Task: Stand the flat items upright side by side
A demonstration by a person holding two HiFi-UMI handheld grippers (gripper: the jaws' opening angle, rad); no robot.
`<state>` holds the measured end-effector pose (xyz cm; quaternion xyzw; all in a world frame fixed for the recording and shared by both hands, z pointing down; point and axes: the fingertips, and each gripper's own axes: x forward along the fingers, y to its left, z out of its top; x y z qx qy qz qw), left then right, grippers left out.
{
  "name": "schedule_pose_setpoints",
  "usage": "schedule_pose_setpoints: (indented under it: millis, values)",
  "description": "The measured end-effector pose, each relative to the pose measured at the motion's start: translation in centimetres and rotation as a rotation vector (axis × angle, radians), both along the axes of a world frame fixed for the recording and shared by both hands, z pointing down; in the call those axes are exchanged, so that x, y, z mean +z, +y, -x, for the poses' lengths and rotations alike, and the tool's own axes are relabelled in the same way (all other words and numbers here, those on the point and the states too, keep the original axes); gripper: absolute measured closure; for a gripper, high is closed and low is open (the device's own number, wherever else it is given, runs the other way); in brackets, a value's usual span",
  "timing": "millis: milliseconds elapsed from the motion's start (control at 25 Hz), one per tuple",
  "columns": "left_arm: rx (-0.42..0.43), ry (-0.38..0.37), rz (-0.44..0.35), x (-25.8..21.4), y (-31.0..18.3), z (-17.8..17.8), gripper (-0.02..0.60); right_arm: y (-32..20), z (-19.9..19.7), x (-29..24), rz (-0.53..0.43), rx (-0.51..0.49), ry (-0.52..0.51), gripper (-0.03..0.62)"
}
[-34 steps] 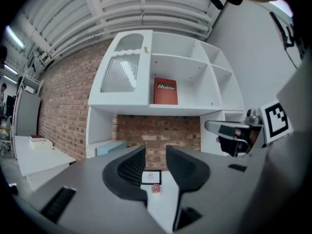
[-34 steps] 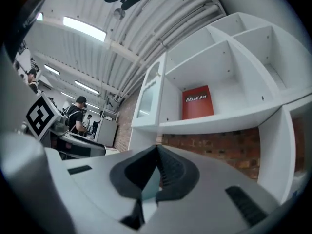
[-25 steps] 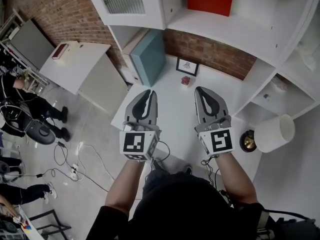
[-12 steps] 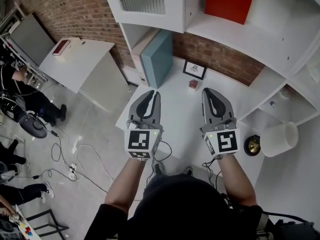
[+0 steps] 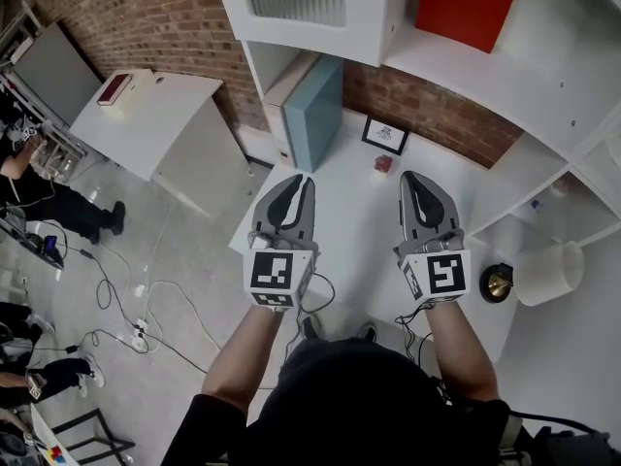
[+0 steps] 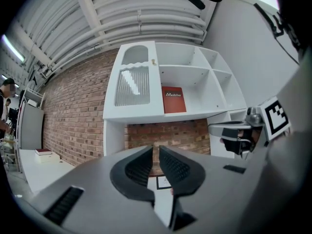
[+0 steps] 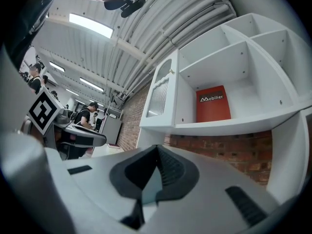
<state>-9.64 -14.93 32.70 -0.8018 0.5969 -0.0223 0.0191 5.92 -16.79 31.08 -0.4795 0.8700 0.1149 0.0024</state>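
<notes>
Both tongs are closed with nothing between them. The left gripper (image 5: 305, 180) (image 6: 156, 148) has its jaws drawn together with only a thin slit left, and the right gripper (image 5: 408, 176) (image 7: 157, 147) has its jaws fully together. They are held side by side, apart from each other, in front of the white shelf unit (image 5: 388, 37) and pointing at it.

The teal flat item (image 5: 318, 115) stands upright in the shelf unit's lower left opening, against a beige flat item (image 5: 290, 87) on its left. Both are well beyond the left gripper's tips. A red book (image 5: 466, 3) (image 6: 173, 99) (image 7: 213, 104) stands upright in an upper compartment of the unit, above and beyond the right gripper.

On the white counter (image 5: 349, 216) beneath the unit, a small picture frame (image 5: 386, 135) leans at the brick back wall (image 5: 437, 115), with a small red object (image 5: 384, 164) just in front of it.

To the right of the unit's base lie a white lampshade (image 5: 548, 272) and a brass round object (image 5: 499, 282). To the unit's left are a white table (image 5: 155, 124) and a grey floor with cables (image 5: 126, 304).
</notes>
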Motion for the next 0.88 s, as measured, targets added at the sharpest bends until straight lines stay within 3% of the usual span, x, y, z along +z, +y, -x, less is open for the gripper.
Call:
schedule_pose_setpoints:
  millis: [880]
  values:
    - [-0.017,0.01,0.004,0.4,-0.6,-0.4,0.54,-1.2,-0.8,0.5,0.026,-0.01,-0.031,0.594]
